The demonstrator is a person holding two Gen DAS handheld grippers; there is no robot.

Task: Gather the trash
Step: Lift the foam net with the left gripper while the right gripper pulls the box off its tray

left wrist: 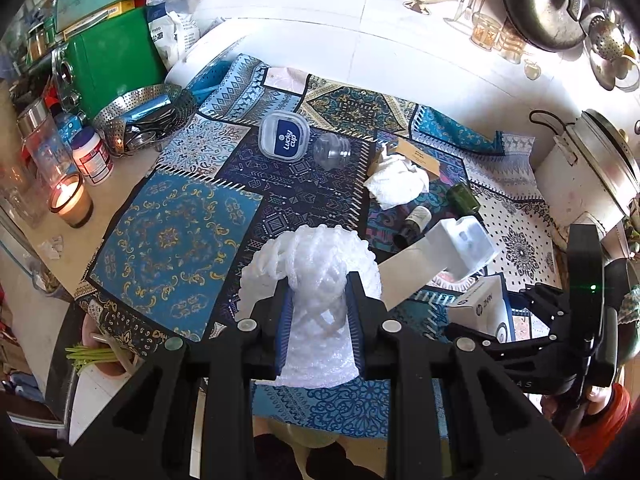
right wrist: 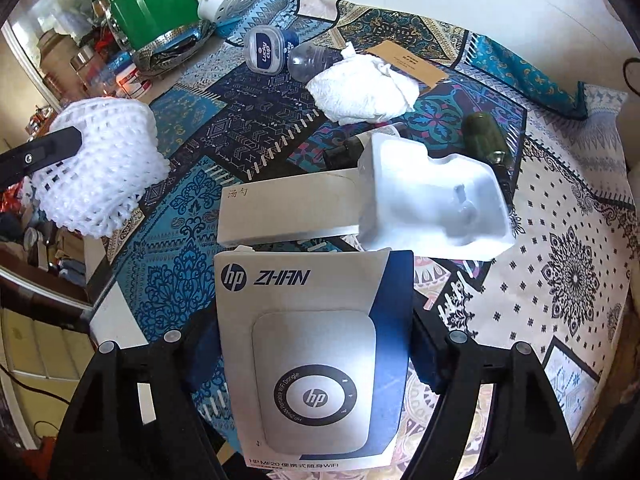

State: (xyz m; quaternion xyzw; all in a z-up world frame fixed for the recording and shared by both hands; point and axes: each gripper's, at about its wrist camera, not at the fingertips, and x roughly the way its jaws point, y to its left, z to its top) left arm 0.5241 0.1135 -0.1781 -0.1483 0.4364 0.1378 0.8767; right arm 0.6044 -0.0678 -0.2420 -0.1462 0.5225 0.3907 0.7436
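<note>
Left wrist view looks down on a patterned blue cloth (left wrist: pixel 176 236) whose near-left stretch lies bare, while a lit candle (left wrist: pixel 71 200), a white jar (left wrist: pixel 92 156) and a steel steamer basket (left wrist: pixel 140 116) crowd the left edge, just off the cloth. The left gripper (left wrist: pixel 320 308) is clamped on a white foam net sleeve (left wrist: pixel 316 272), both blue pads pressed into its sides, holding it up over the cloth's near edge. The sleeve is a soft open mesh, flared wide at the top and pinched where the pads squeeze it.

In the right wrist view, the right gripper (right wrist: pixel 316 344) has its fingers closed against the two sides of a white and blue carton (right wrist: pixel 312 360), held above the cloth's near side. The carton reads "hp ZHAN", with "HP MF20" and Chinese characters along its bottom edge.

Just beyond it lie a flat grey box lid (right wrist: pixel 288 216) with handwritten characters and a white moulded tray (right wrist: pixel 436 204), touching each other. Farther back sit a crumpled white tissue (right wrist: pixel 360 92), a brown card (right wrist: pixel 408 66), a clear plastic bottle (right wrist: pixel 306 60) and a lid printed "Lucky cup" (right wrist: pixel 266 54). A green bottle (right wrist: pixel 484 132) lies on its side right of the tray.
</note>
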